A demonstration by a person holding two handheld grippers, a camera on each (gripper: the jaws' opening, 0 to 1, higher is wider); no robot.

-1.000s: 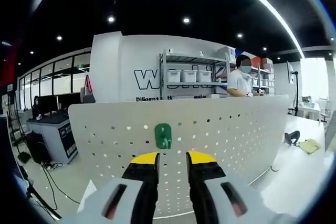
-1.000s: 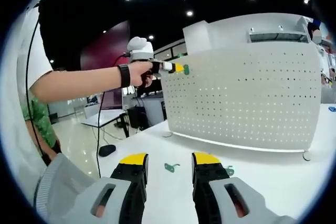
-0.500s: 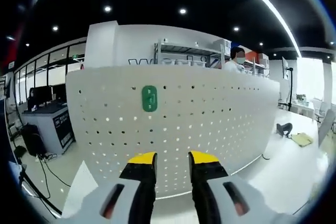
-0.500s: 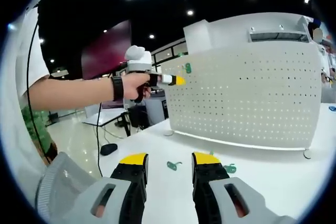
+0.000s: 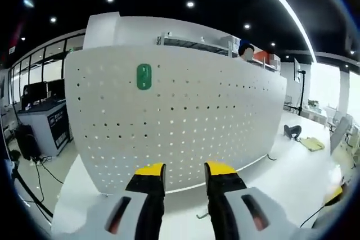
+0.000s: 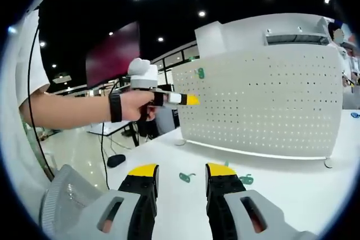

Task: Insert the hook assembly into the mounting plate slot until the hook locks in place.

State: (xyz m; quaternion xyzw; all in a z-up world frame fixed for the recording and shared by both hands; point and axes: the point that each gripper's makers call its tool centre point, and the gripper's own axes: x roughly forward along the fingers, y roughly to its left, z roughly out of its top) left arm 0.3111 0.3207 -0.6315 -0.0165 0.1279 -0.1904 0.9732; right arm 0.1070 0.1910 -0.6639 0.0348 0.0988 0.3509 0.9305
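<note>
The left gripper and right gripper both hang released with nothing between their yellow-tipped jaws, while the small green hook sits high on the flat white board full of round holes.

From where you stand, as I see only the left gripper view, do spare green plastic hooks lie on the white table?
Observer: Yes, two green plastic hooks lie on the white table just beyond the right gripper.
Operator: Is that gripper holding anything?
Observer: No, its jaws stand open and empty.
Operator: And my left gripper?
Observer: The left gripper sits lower than the mounted green hook on the white perforated board.
</note>
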